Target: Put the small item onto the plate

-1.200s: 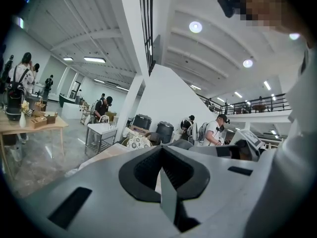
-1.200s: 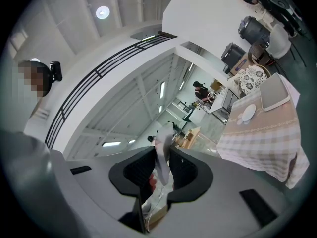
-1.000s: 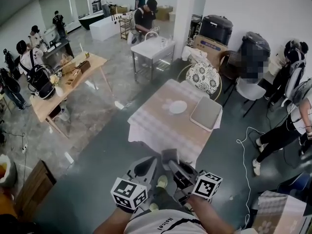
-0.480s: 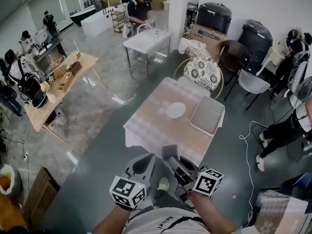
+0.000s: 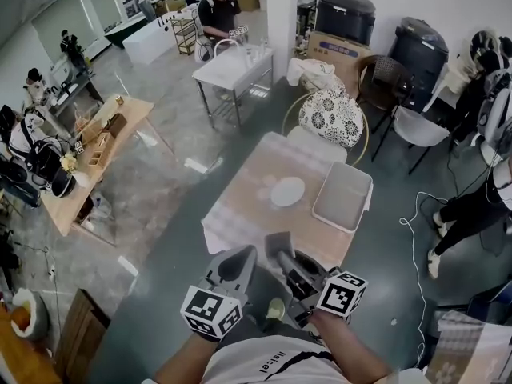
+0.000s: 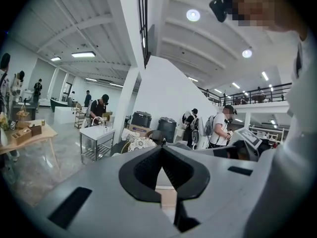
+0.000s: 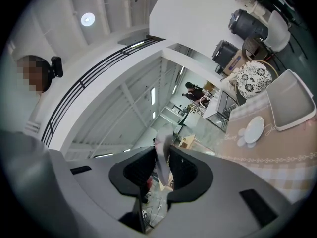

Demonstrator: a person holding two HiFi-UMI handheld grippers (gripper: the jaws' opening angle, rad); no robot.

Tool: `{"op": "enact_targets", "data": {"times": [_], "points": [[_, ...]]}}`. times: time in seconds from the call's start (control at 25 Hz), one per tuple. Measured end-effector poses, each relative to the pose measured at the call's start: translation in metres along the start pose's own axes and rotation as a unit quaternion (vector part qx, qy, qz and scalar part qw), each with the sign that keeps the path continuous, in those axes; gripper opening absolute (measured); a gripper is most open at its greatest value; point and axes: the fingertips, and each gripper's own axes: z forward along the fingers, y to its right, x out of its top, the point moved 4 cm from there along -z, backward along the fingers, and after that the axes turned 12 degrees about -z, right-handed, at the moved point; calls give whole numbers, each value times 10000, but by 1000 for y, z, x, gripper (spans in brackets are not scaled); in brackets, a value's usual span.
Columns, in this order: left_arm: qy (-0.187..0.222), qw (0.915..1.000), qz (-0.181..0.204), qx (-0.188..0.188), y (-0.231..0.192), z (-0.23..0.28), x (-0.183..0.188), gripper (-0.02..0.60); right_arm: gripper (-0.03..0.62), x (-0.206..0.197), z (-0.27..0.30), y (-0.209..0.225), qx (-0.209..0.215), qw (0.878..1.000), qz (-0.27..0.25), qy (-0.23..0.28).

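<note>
A white plate [image 5: 288, 191] lies on the table with the checked cloth [image 5: 248, 206], ahead of me; the right gripper view shows the plate [image 7: 254, 129] too. My right gripper [image 5: 282, 256] is shut on a small thin grey item [image 5: 278, 242], held low in front of my body, short of the table's near edge. The item [image 7: 161, 139] sticks up between the right gripper's [image 7: 162, 153] jaws. My left gripper [image 5: 245, 254] hangs beside it, shut and holding nothing; its jaws [image 6: 162, 150] meet at the tips.
A grey tray [image 5: 342, 196] lies right of the plate. A chair with a patterned cushion [image 5: 330, 117] stands behind the table. A steel table [image 5: 234, 66], a wooden table [image 5: 96, 138], a white chair [image 5: 416, 126], bins and several people surround it. A white cable [image 5: 412, 246] trails on the floor.
The view has moved forward and the cloth table sits a little nearer and more central. Both grippers keep the same pose, the right one still holding the grey item.
</note>
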Motion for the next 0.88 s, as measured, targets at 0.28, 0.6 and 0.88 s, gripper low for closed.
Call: {"op": "enact_targets", "data": {"times": [0.28, 0.6, 0.88], "points": [[-169, 9996, 2, -223, -23, 41, 8, 6, 97, 14, 24, 30, -280, 9995, 104, 130], [-524, 9961, 121, -698, -70, 118, 27, 6, 97, 44, 74, 80, -831, 9955, 159, 423], [-865, 9894, 298, -1129, -115, 182, 34, 6, 97, 52, 123, 129, -1289, 9893, 331, 600]]}}
